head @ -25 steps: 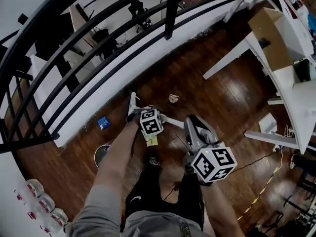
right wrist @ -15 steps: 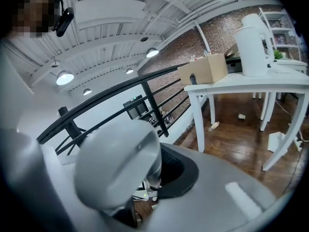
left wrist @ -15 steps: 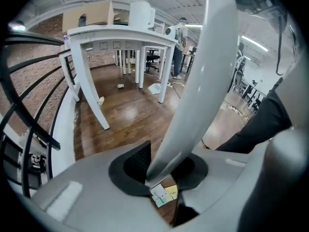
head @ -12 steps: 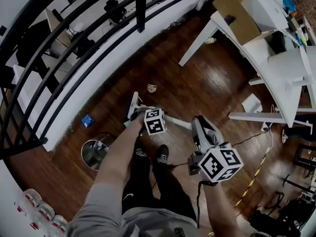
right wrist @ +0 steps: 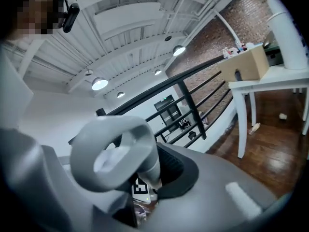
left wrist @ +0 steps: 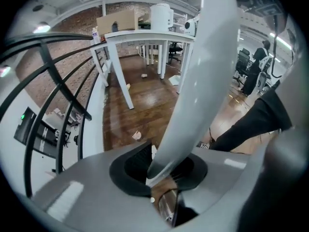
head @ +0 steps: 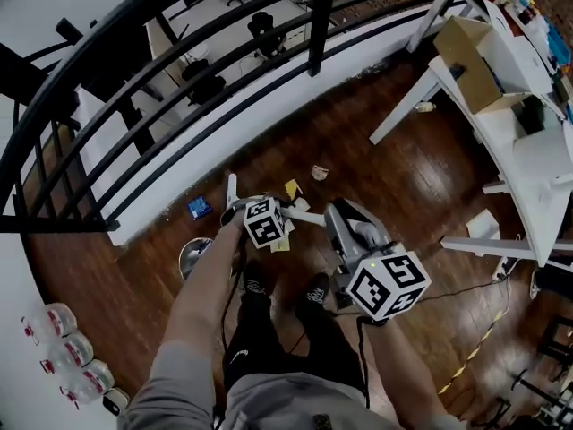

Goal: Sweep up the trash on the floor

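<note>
My left gripper [head: 249, 213] holds a pale grey pole [left wrist: 203, 71] that runs up between its jaws [left wrist: 161, 170]; the jaws are closing on it. Beside it, my right gripper [head: 340, 215] is shut on the looped grey end of a handle [right wrist: 116, 153], which fills the space between its pads [right wrist: 145, 178]. A white bar [head: 232, 189] sticks out past the left gripper toward the railing. On the dark wooden floor lie a crumpled paper [head: 319, 172], a yellow scrap [head: 292, 188] and a small blue packet [head: 199, 208]. The lower ends of both handles are hidden.
A black railing [head: 224, 52] curves along the floor's left edge. White tables [head: 501, 124] with a cardboard box [head: 470, 56] stand at the right. A round metal bin [head: 192, 258] sits by my left foot. Cables [head: 466, 285] trail at the right, and bottles [head: 67, 365] stand at the lower left.
Both grippers have come up and shifted a little with their handles still held. The person's feet have moved, and the yellow scrap now shows next to the left gripper.
</note>
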Available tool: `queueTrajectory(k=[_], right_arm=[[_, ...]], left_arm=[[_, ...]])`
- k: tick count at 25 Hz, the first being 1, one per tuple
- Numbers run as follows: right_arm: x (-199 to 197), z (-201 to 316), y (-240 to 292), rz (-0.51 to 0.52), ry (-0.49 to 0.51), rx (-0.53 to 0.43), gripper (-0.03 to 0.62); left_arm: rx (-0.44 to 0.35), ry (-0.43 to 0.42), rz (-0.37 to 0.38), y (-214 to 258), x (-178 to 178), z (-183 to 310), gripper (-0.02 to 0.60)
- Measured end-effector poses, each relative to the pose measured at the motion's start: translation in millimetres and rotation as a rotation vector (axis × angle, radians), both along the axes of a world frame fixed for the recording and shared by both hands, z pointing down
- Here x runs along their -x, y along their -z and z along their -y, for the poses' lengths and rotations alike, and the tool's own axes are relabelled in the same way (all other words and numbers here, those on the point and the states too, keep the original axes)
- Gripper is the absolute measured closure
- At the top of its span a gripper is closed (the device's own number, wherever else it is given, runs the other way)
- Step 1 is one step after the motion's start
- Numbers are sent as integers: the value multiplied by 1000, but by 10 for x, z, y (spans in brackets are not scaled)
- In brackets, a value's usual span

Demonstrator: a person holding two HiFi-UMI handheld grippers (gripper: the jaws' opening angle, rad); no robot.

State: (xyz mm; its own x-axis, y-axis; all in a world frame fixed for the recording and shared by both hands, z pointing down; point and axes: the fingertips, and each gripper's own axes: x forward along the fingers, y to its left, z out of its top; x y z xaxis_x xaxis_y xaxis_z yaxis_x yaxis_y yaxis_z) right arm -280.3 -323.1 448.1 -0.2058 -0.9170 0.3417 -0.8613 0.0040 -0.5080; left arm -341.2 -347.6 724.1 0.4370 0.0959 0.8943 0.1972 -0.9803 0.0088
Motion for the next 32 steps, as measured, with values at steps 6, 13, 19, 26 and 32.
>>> queueTrajectory(k=[6,13,19,26,32], right_arm=[[1172,725,-314,36,108,8,534],[2092,1111,-776,-6,185,53,534],[1878,1146,-881,-80,135,132,536],[963,685,-777,-113,15,170,536],[19,19,-640,-161,-48,183,536]], left_arm=[[-2,110,41,-270,1308,660,512],[20,155,71,-766,2164,967,511],[87,123,1,-876,1814,870,509],[113,46,-68,-786,791,388,511],[123,-19,-103,-679,-282,-287,511]])
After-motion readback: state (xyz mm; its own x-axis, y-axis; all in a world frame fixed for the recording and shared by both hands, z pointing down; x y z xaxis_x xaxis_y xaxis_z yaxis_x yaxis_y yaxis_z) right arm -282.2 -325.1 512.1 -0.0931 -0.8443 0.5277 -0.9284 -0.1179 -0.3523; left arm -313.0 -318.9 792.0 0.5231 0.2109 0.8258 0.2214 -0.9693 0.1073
